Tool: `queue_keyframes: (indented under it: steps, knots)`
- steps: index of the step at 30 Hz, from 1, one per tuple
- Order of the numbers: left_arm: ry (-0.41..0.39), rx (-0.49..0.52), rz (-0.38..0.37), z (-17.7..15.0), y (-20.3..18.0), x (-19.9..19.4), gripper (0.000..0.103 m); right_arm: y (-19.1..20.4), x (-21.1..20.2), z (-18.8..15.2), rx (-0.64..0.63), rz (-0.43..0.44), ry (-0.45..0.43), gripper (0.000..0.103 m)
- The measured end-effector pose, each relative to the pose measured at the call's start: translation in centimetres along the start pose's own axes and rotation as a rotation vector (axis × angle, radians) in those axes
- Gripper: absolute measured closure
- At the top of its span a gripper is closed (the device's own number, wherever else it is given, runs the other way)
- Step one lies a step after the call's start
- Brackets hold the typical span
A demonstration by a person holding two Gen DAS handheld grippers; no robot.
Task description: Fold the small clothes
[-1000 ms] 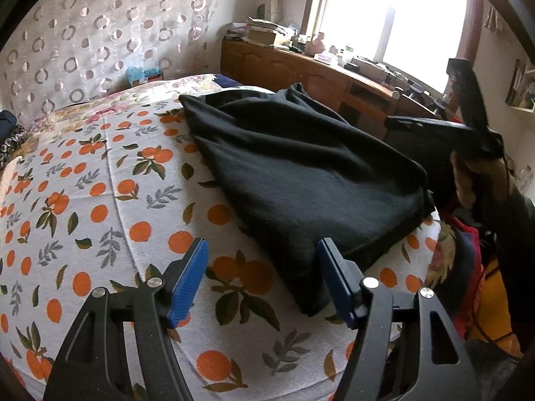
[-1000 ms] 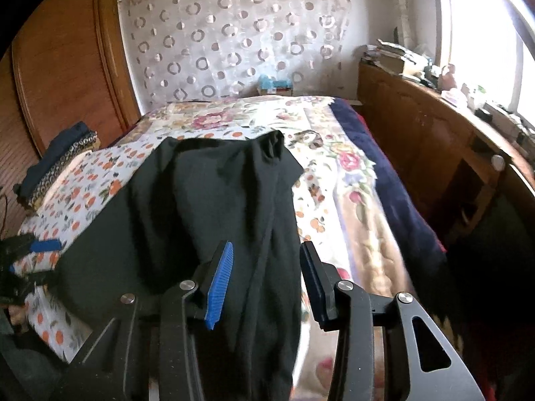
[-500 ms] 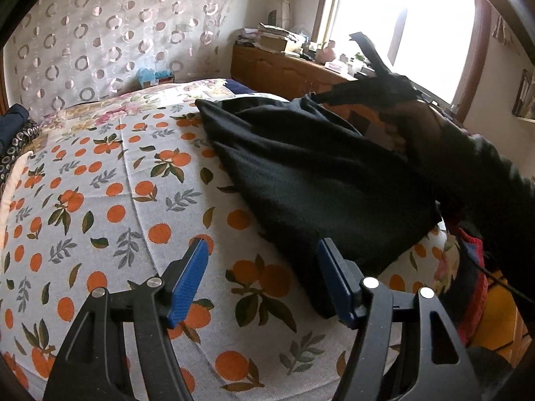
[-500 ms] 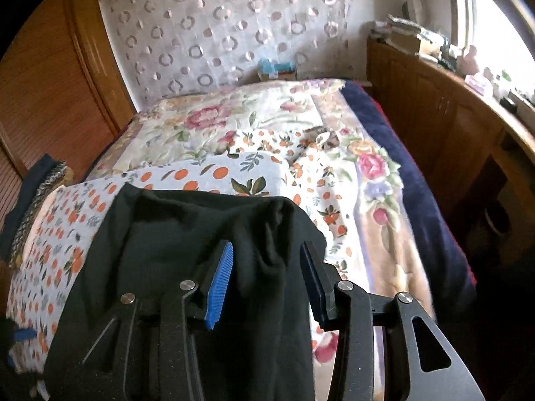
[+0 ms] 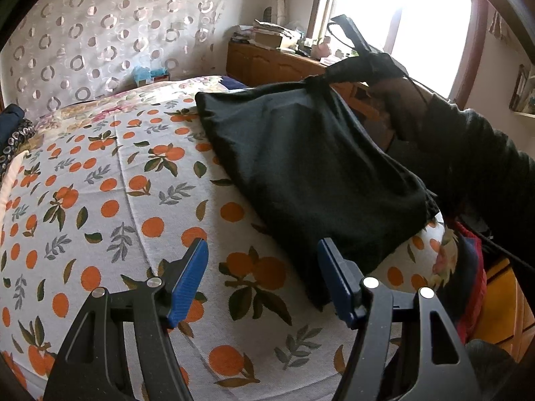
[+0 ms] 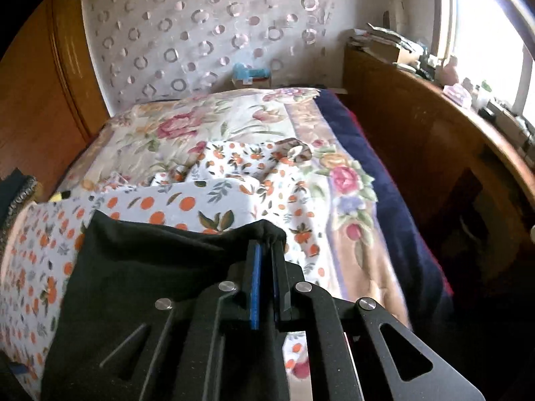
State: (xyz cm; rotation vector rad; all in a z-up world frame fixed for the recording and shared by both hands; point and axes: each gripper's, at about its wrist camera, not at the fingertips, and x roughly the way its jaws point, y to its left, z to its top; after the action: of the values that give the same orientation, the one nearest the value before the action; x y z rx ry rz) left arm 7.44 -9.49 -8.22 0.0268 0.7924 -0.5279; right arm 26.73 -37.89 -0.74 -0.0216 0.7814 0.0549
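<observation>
At the far corner of the black garment (image 6: 147, 287), your right claw (image 6: 264, 267) has just clamped shut on the cloth and lifted it. Your left claw (image 5: 262, 279) hangs wide open and empty over the bed (image 5: 110, 200); the fold can start.

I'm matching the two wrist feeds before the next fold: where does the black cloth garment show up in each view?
Left wrist: black cloth garment fills centre-right, lying on the orange-print bedsheet, its far corner lifted by the right gripper.
Right wrist: garment sits lower left, its corner pinched in the right gripper at bottom centre.
Shared landmark: blue tissue box at the circle-patterned wall.
</observation>
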Motion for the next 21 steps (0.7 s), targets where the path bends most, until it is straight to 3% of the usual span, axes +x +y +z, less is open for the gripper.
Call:
queue_keyframes:
  steps: [2, 4, 8, 15, 21]
  knots:
    - [0.004, 0.005, 0.0, 0.0, -0.2, 0.1, 0.034, 1.0, -0.1, -0.1, -0.033, -0.029, 0.011, 0.066]
    - [0.007, 0.006, -0.002, 0.0, -0.3, 0.2, 0.034, 1.5, -0.7, -0.2, -0.054, -0.013, 0.006, 0.052]
    - [0.019, 0.018, -0.026, -0.1, -0.8, 0.5, 0.034, 2.2, -3.5, -1.8, -0.082, 0.008, -0.015, 0.05]
    - [0.044, 0.053, -0.046, -0.4, -2.1, 0.9, 0.039, 2.9, -10.3, -8.9, -0.124, 0.108, -0.068, 0.05]
    - [0.055, 0.062, -0.043, -0.4, -2.3, 1.1, 0.04, 3.7, -12.5, -13.7, -0.137, 0.146, -0.091, 0.05]
